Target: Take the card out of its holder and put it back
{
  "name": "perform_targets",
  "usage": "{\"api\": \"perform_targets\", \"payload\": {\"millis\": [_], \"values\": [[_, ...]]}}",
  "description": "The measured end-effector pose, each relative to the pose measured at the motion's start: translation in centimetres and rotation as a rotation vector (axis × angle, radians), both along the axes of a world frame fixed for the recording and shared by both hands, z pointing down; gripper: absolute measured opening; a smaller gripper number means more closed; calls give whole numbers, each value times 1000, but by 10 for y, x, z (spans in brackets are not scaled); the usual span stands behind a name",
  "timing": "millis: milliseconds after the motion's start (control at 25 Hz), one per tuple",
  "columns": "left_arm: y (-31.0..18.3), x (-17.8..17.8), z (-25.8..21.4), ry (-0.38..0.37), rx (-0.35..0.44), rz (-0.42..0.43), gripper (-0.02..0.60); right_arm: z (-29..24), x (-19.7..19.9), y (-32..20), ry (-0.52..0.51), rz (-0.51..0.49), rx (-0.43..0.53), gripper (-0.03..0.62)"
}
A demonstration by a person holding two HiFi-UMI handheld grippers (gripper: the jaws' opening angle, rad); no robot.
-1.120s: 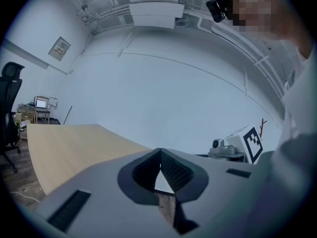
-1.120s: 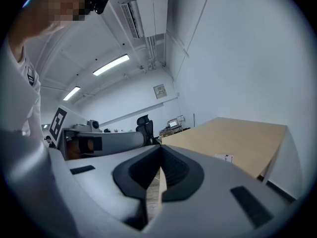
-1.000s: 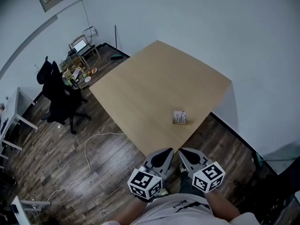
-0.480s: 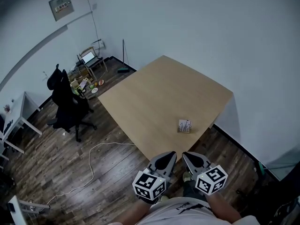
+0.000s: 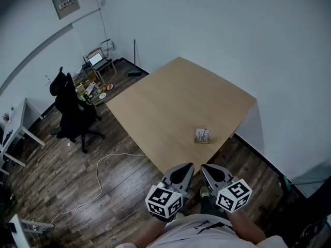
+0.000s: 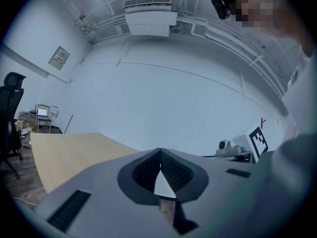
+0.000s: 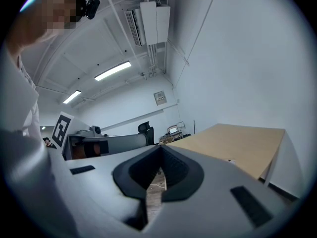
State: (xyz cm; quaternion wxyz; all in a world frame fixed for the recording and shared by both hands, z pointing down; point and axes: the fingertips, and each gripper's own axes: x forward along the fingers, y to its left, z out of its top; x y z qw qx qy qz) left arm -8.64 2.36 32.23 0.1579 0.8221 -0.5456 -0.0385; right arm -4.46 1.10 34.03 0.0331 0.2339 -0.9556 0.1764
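- The card [image 5: 202,134] stands upright in its holder [image 5: 202,140] on the surface [image 5: 170,102], close to the near right edge, about midway between the near corner and the right corner
- The left hand-held gripper [image 5: 181,172] and the right hand-held gripper [image 5: 211,171] hang side by side off the surface, just short of its near corner, both pointing forward over it
- In the left gripper view the left hand-held gripper [image 6: 160,155] has its jaws brought together at the tips, with nothing between them
- The right gripper view shows the same for the right hand-held gripper [image 7: 159,155]: tips meeting, nothing gripped
- The card lies straight ahead and a little to the right of the gap between the two, well apart from both; the right one looks the nearer and the better lined up
- The card's broad face seems turned towards the person, so its width would run across the line of reach; the jaws would have to part before closing on its top edge
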Motion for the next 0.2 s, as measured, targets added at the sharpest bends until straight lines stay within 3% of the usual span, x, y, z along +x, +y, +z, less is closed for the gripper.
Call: {"api": "perform_targets", "payload": {"millis": [200], "values": [[-7, -3, 1, 0, -2, -1, 12, 1, -1, -6, 3, -3, -2, 12]]}}
